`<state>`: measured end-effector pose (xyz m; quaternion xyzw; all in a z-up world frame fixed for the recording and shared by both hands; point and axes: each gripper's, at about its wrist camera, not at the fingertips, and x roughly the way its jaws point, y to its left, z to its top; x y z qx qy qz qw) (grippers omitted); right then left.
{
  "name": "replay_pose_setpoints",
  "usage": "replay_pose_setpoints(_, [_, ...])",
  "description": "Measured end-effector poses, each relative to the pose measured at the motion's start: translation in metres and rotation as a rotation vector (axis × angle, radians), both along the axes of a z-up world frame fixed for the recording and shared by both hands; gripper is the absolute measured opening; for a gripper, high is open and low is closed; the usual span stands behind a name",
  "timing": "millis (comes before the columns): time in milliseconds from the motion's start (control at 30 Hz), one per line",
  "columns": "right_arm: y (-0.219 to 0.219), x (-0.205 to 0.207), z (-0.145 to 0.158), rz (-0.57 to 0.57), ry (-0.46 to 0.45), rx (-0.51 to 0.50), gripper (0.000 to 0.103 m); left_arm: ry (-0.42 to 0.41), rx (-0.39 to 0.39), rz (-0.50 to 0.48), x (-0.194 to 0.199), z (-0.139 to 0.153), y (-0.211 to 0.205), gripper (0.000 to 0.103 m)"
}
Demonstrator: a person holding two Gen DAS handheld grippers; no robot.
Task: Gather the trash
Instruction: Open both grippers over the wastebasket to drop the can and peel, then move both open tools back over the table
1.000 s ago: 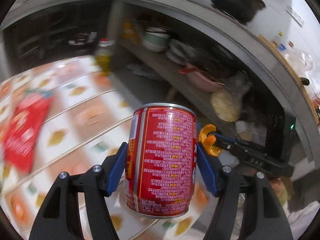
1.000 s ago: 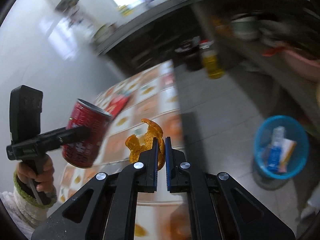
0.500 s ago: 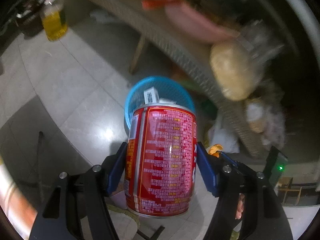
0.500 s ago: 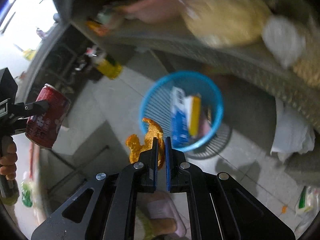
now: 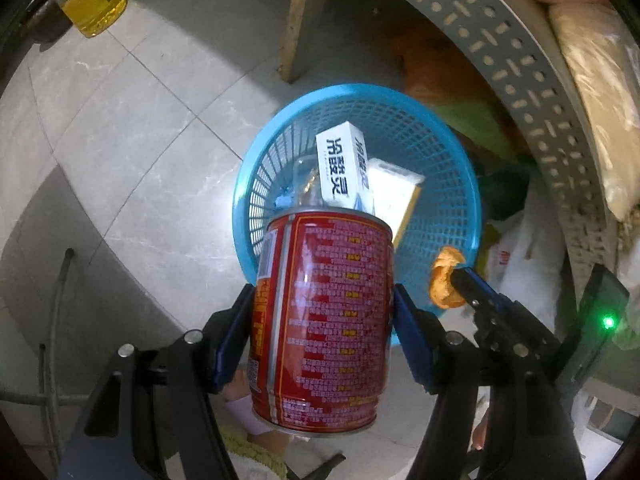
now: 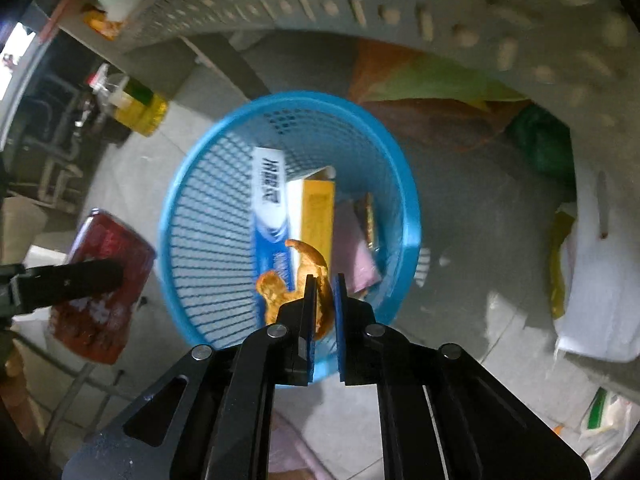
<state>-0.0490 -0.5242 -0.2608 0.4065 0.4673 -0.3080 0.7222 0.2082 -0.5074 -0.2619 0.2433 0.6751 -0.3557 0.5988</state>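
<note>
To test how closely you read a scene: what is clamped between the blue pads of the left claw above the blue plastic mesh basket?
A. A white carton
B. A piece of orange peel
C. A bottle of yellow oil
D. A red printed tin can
D: in the left wrist view the red printed tin can sits between the left claw's blue pads, over the blue plastic mesh basket.

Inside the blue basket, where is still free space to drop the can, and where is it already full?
The blue basket shows bare mesh on its left side in the right wrist view, between the rim and the white-and-blue box. The middle and right are crowded: that box, a yellow box, pink packaging.
</note>
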Motion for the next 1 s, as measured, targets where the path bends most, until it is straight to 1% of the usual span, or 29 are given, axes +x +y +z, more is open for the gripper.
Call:
replay_pose_setpoints(67, [-0.003, 0.0, -0.003, -0.008, 0.015, -0.018, 0.017, -0.004, -0.003, -0.007, 0.0, -0.002, -0.004, 0.065])
replay_pose_setpoints(100, [-0.004, -0.002, -0.002, -0.012, 0.015, -0.03, 0.028, -0.004, -0.013, -0.002, 0.0, -0.001, -0.003, 0.066])
replay_pose_setpoints(133, [-0.005, -0.005, 0.0, -0.021, 0.011, -0.044, 0.037, -0.002, -0.023, 0.003, 0.0, 0.003, -0.002, 0.069])
replay_pose_setpoints(167, [-0.006, -0.004, 0.002, -0.029, 0.005, -0.053, 0.039, 0.002, -0.046, 0.01, 0.001, 0.008, -0.002, 0.07])
replay_pose_setpoints(233, [-0.006, -0.011, 0.008, -0.043, -0.011, -0.068, 0.039, -0.003, -0.081, 0.01, 0.001, 0.02, -0.003, 0.072])
replay_pose_setpoints(367, [0.002, -0.029, 0.031, -0.07, -0.047, -0.103, 0.039, -0.026, -0.143, -0.006, -0.002, 0.05, -0.001, 0.072])
replay_pose_setpoints(467, [0.018, -0.043, 0.051, -0.066, -0.079, -0.133, 0.039, -0.032, -0.194, -0.022, -0.007, 0.084, 0.009, 0.073])
replay_pose_setpoints(567, [0.042, -0.057, 0.073, -0.046, -0.105, -0.167, 0.039, -0.047, -0.256, -0.055, -0.013, 0.124, 0.027, 0.074])
replay_pose_setpoints(700, [0.071, -0.069, 0.099, -0.008, -0.138, -0.179, 0.044, -0.076, -0.339, -0.076, -0.022, 0.18, 0.068, 0.078])
replay_pose_setpoints(767, [0.085, -0.073, 0.11, 0.007, -0.157, -0.182, 0.048, -0.094, -0.384, -0.079, -0.026, 0.209, 0.099, 0.081])
replay_pose_setpoints(800, [0.089, -0.075, 0.114, 0.017, -0.168, -0.181, 0.054, -0.106, -0.397, -0.079, -0.027, 0.22, 0.113, 0.082])
replay_pose_setpoints(833, [0.096, -0.077, 0.121, 0.032, -0.179, -0.178, 0.058, -0.12, -0.418, -0.074, -0.028, 0.233, 0.131, 0.083])
replay_pose_setpoints(900, [0.107, -0.075, 0.129, 0.061, -0.195, -0.176, 0.061, -0.144, -0.453, -0.051, -0.031, 0.253, 0.167, 0.084])
replay_pose_setpoints(1000, [0.121, -0.065, 0.144, 0.107, -0.228, -0.187, 0.064, -0.187, -0.507, 0.001, -0.036, 0.275, 0.224, 0.088])
